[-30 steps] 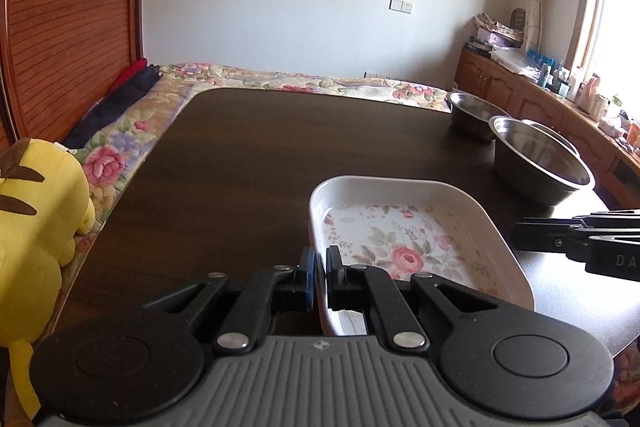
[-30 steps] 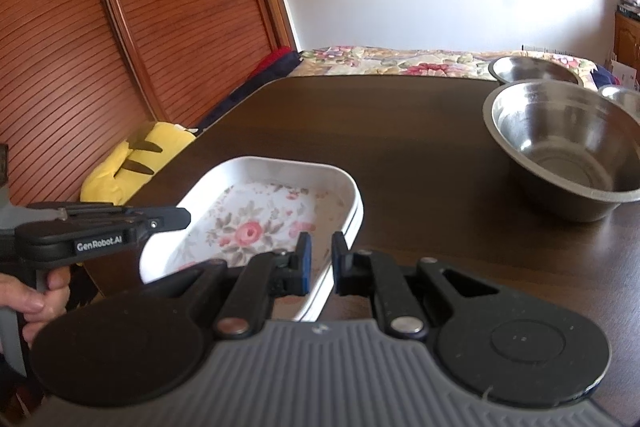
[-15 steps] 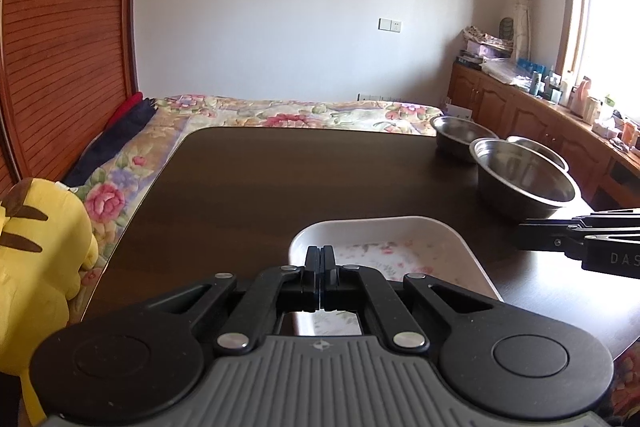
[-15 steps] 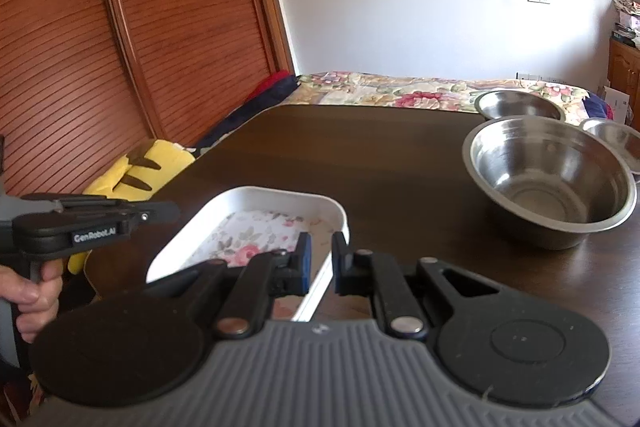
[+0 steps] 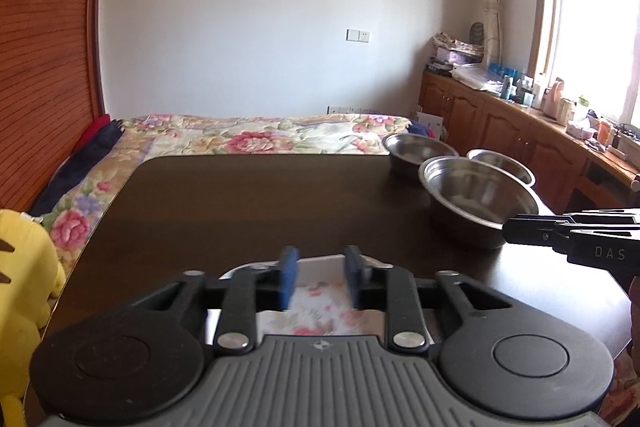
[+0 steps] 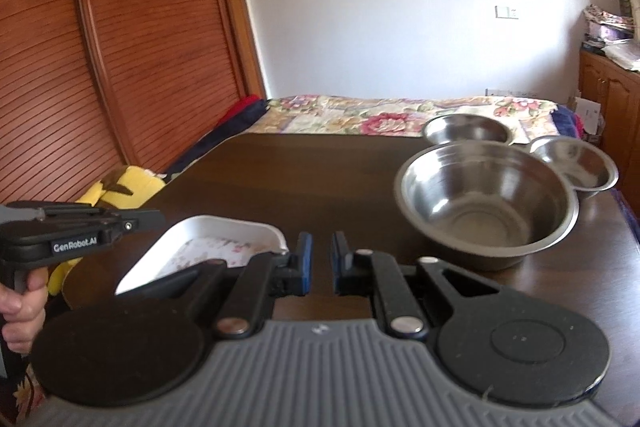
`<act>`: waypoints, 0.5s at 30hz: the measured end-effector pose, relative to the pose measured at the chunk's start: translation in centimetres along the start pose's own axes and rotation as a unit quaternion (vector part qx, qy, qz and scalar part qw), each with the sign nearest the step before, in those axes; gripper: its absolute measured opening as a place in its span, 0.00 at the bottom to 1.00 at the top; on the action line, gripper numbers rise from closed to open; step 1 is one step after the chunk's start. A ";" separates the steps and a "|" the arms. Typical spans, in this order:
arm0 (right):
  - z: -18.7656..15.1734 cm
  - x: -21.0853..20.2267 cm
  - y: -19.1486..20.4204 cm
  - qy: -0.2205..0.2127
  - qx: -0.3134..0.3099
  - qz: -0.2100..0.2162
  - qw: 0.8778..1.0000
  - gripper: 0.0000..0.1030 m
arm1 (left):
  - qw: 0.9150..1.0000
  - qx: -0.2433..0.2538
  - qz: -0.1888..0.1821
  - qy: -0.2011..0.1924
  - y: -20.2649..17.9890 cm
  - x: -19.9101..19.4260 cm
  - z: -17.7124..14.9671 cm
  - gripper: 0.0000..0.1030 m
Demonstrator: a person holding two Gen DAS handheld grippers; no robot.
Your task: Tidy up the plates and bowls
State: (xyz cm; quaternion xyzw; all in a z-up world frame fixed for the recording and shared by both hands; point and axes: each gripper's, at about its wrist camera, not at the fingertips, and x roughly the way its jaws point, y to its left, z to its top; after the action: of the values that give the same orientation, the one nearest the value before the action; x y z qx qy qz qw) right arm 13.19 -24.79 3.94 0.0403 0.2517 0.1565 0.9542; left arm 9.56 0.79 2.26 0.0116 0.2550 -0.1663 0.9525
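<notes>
A white rectangular dish with a floral bottom (image 6: pixel 208 247) lies on the dark table near its front edge; in the left wrist view it (image 5: pixel 320 301) shows just below and behind my fingers. My left gripper (image 5: pixel 320 279) is open and empty above the dish. My right gripper (image 6: pixel 319 261) is open a little and empty, right of the dish. A large steel bowl (image 6: pixel 486 205) stands to the right, with two smaller steel bowls (image 6: pixel 466 131) (image 6: pixel 576 163) behind it. The bowls also show in the left wrist view (image 5: pixel 478 197).
The dark wooden table (image 5: pixel 260 203) stretches back to a floral bedspread (image 5: pixel 256 137). A yellow plush toy (image 5: pixel 24 287) sits off the table's left edge. A wooden slatted wall (image 6: pixel 120 47) is on the left and wooden cabinets (image 5: pixel 520 131) on the right.
My left gripper was closed half a second ago and has opened, rising and tilting up so the dish sinks below it. My right gripper has drawn back slightly, still a little open.
</notes>
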 end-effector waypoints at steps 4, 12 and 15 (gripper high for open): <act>0.2 -0.5 -1.3 -0.009 0.005 -0.014 1.000 0.12 | 1.000 0.007 -0.006 0.000 -1.3 0.8 0.5 0.45; 0.4 -1.1 -4.5 -0.020 0.024 -0.042 0.999 0.12 | 1.000 0.017 -0.009 -0.009 -3.4 2.5 1.4 0.70; 0.5 -1.0 -5.7 -0.021 0.027 -0.050 0.998 0.12 | 1.000 0.021 -0.009 -0.009 -4.2 3.1 1.8 0.79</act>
State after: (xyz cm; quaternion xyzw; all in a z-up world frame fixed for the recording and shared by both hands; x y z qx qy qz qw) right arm 14.22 -30.53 3.92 0.0566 0.2377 0.1011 0.9644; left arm 11.60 -4.33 2.53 0.0276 0.2433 -0.1799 0.9527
